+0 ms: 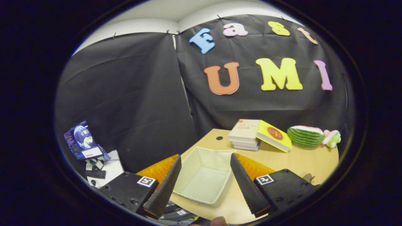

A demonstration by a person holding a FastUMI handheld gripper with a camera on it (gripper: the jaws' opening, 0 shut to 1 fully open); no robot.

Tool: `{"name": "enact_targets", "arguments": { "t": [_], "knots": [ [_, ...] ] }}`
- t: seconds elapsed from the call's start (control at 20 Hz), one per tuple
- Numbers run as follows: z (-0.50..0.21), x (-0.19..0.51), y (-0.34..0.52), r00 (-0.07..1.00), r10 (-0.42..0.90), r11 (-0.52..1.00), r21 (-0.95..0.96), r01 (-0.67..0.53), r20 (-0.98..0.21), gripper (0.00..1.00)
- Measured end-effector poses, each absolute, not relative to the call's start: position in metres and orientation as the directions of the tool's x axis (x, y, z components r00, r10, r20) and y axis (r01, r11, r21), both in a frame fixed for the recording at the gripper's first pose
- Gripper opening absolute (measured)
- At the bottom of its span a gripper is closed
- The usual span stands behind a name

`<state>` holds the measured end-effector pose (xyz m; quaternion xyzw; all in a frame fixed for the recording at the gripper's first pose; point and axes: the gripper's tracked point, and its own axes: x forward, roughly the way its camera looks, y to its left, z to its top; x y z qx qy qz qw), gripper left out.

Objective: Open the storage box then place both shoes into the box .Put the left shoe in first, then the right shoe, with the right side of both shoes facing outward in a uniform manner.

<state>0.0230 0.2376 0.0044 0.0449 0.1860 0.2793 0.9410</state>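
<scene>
Your gripper [205, 180] hangs over the pale wooden desk [301, 161] with its jaws spread wide and holding nothing. The storage box [204, 175], a pale cream, open-topped fabric bin with sloping walls, sits on the desk between the fingers and just beyond them. It looks light and soft (likely to slide or buckle), so take it by the near rim. It lies empty.

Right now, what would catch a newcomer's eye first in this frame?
The gripper is open, its fingers spread either side of a pale open storage box on the wooden table. Beyond it sit a stack of books, a tilted yellow book and a watermelon-slice plush.
</scene>
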Motion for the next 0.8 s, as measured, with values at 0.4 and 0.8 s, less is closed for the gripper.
{"name": "enact_targets", "arguments": {
  "t": [0.4,0.8],
  "knots": [
    [-0.036,0.037,0.104,0.833,0.325,0.942,0.073,-0.328,-0.449,1.0],
    [-0.154,0.052,0.04,0.633,0.214,0.97,0.088,-0.225,-0.744,1.0]
  ]
}}
